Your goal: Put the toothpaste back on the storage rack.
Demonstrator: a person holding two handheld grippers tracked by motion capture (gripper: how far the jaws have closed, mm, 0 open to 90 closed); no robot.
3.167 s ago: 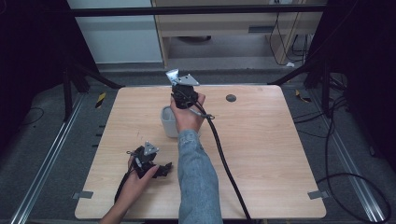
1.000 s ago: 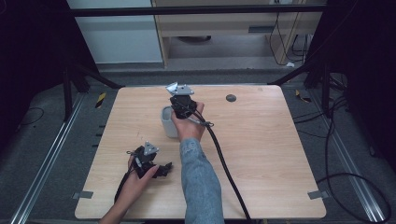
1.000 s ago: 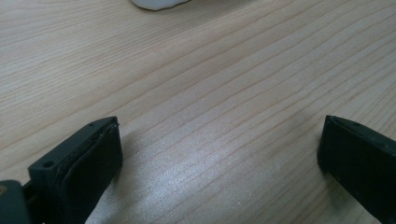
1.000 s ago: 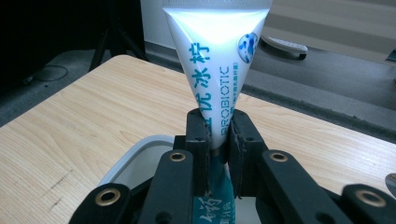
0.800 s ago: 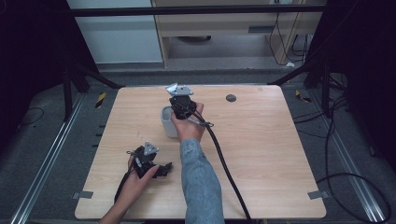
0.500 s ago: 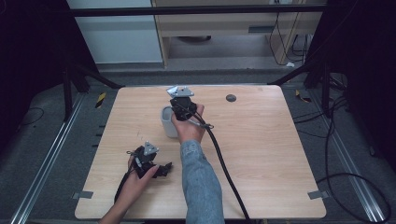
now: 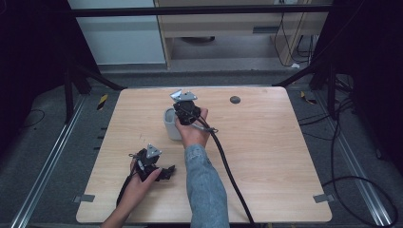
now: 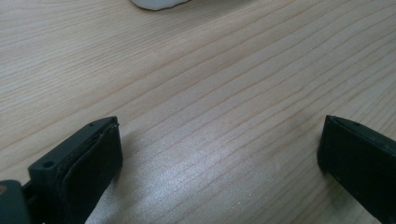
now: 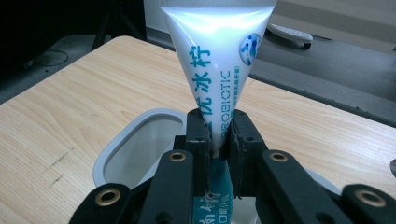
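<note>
Toothpaste tube (image 9: 215, 60) pinched upright between right gripper (image 9: 219, 133) fingers above the cup (image 9: 135, 149); left gripper (image 8: 219, 158) fingers spread

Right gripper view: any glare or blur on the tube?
Right gripper view: glare whitens the top of the tube, its print still legible; the right hand-held gripper nearest the lens is soft. Left gripper view: a pale sheen on the table. High view: dark surroundings.
</note>
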